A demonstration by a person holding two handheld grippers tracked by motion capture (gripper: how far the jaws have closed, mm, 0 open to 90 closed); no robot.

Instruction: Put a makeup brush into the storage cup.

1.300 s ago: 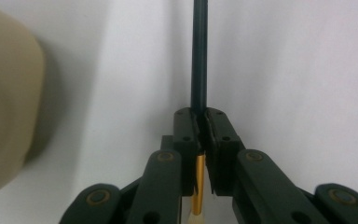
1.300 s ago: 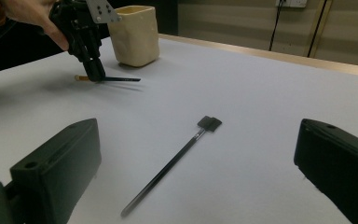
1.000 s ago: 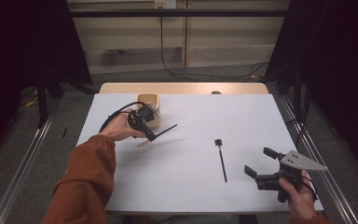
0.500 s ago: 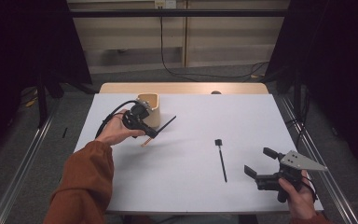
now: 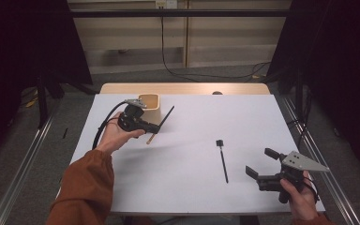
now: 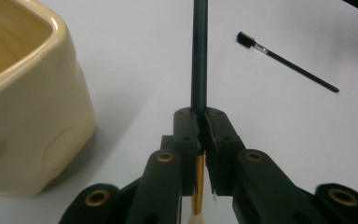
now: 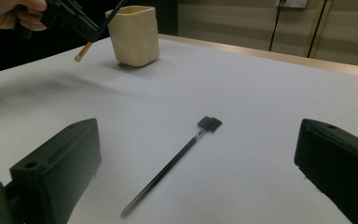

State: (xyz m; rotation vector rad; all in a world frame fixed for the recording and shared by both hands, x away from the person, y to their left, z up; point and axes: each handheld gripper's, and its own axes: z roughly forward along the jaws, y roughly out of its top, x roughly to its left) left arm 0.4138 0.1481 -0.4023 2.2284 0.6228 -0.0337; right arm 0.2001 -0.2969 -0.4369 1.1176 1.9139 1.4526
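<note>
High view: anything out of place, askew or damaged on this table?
Nothing stands out. The cream cup stands upright, a black brush lies flat on the white table, and the left gripper holds a second brush beside the cup.

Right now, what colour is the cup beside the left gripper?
The cup is pale cream-yellow, plain and glossy with no pattern; the left gripper view shows it best.
</note>
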